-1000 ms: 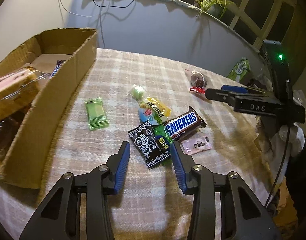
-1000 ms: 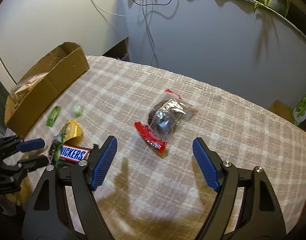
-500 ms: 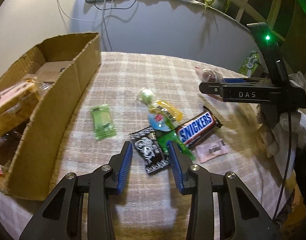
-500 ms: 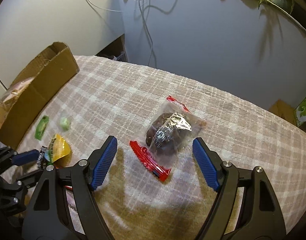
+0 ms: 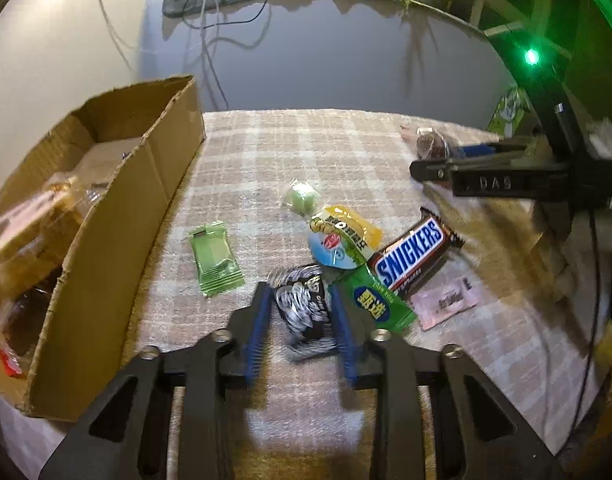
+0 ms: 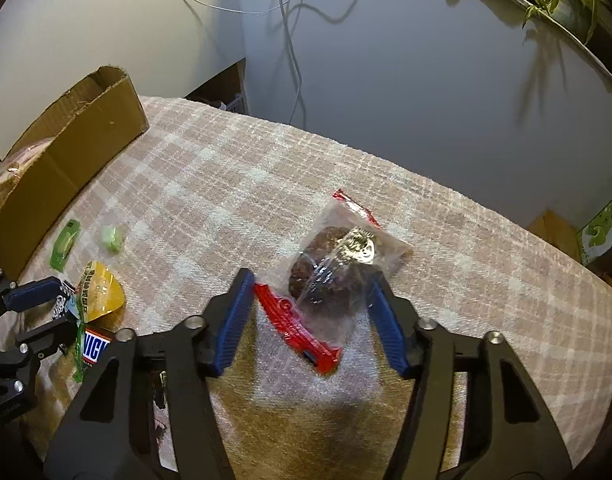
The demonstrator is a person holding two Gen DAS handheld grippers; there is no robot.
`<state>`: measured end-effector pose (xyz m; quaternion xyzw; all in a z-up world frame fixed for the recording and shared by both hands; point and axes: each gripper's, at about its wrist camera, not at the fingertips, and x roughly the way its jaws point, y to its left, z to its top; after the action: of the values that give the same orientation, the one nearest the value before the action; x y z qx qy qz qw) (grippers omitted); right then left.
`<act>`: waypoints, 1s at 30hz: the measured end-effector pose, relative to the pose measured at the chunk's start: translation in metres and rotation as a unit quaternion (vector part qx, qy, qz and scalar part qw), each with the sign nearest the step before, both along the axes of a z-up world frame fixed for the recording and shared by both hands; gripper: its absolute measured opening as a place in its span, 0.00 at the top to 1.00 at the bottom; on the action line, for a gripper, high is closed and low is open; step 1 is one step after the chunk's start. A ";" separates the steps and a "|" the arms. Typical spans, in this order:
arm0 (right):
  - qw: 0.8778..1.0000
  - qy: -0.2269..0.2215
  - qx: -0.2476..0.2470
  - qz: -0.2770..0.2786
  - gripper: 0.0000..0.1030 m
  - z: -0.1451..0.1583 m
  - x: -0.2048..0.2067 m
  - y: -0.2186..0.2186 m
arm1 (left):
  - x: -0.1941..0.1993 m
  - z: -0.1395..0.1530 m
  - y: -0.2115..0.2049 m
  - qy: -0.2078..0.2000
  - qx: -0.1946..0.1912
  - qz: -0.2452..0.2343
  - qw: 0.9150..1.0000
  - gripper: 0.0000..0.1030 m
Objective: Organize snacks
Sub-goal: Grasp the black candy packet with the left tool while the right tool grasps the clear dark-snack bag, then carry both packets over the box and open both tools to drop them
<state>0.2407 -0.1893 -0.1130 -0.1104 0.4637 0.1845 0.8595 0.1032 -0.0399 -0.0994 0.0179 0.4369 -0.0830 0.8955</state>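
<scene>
Both claws have narrowed since a second ago, each drawing in around a snack on the desk. The left claw (image 5: 299, 320) is closing, its blue pads flanking a black-and-white printed snack packet (image 5: 306, 312) that lies between them; blur hides whether the pads press on it yet. Just beside that packet, toward the desk's near edge, lie a green plastic sachet with yellow lettering (image 5: 376, 300), a brown Snickers bar (image 5: 414, 252), a yellow-and-blue pouch (image 5: 342, 236) and a pale pink flat packet (image 5: 446, 300). A small light-green wrapped sweet (image 5: 301, 198) sits beyond them, and a green foil packet (image 5: 215, 258) lies between this cluster and an open brown cardboard box (image 5: 117, 208) at the desk's left edge, which already holds wrapped snacks.

The right claw (image 6: 310, 312) is also closing, astride a clear plastic bag of dark brown snack with red sealed ends (image 6: 334, 276), near the middle of the pink-and-cream checked tablecloth (image 6: 233, 184). The right pad meets the bag's side; the left pad stands just beside the red end, so it is not yet clamped.
</scene>
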 end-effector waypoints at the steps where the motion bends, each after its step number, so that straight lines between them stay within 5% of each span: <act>1: 1.000 0.000 0.000 0.000 0.45 0.000 0.000 0.000 | -0.001 0.000 0.000 -0.002 0.004 -0.003 1.000 0.77; 8: 1.000 -0.001 -0.002 0.002 0.49 0.000 -0.001 -0.001 | -0.002 0.001 0.003 -0.004 -0.002 -0.004 1.000 0.78; 12: 1.000 -0.001 0.002 0.001 0.64 0.002 -0.004 -0.006 | -0.005 0.003 0.004 -0.009 -0.009 -0.004 1.000 0.78; 30: 0.999 -0.022 0.033 0.000 0.64 0.034 -0.029 -0.018 | -0.022 0.031 0.024 -0.043 -0.049 0.011 0.998 0.78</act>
<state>0.2118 -0.2070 -0.0792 -0.0860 0.4381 0.1971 0.8728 0.0815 -0.0159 -0.0682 -0.0271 0.3934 -0.0934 0.9142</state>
